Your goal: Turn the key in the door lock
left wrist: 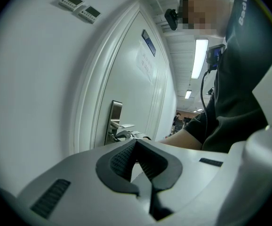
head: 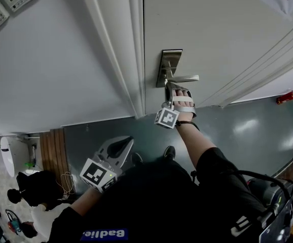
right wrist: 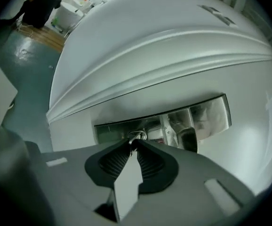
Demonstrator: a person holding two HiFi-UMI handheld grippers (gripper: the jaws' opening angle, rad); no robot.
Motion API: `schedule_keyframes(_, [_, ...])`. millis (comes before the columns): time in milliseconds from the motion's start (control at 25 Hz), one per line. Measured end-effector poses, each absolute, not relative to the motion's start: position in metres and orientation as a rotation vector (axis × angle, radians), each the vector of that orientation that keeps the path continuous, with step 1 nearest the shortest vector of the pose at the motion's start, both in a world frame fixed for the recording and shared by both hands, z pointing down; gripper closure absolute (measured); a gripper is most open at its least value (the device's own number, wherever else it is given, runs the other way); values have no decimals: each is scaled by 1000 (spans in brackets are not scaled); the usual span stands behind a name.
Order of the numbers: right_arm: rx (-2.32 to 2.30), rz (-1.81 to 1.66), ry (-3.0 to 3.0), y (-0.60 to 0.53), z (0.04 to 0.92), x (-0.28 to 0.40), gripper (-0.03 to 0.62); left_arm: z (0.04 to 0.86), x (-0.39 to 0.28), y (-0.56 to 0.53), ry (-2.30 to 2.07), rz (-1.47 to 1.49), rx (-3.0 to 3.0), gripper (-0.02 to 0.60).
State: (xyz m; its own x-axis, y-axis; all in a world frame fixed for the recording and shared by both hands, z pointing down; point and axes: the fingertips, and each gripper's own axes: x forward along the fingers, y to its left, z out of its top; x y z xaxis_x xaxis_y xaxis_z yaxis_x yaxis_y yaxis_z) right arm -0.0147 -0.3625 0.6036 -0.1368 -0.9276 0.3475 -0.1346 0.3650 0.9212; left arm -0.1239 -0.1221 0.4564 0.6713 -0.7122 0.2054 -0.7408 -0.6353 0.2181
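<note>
While the key (right wrist: 136,136) sits in the lock plate (right wrist: 173,121) on the door (head: 212,29), it is pinched by the right gripper (right wrist: 132,144); turning is judged in hand, and 1 steady roll is called for next. The left gripper (left wrist: 136,144) is held closed, empty

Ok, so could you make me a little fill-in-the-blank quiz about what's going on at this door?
1. The right gripper has its jaws shut on a ___ in the lock plate.
2. The left gripper hangs back from the door, jaws together, holding ___.
3. On the plate, the right gripper works ___ the lever handle.
Missing words: key; nothing; below.
</note>
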Motion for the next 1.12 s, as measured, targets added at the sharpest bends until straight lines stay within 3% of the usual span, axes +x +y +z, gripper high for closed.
schedule_keyframes(240, [910,-917,-1563,-354,610,-11,543,449,-117,-120,-1116,121,2629,588])
schedule_keyframes(760, [1123,211,-2530,-207,528,-17,553,440,-88,-110,-918,8,2703,588])
schedule_keyframes(1120, [1015,429,-2811,-144,474,-2,592,422,-60,-113,-943,-11,2740,588])
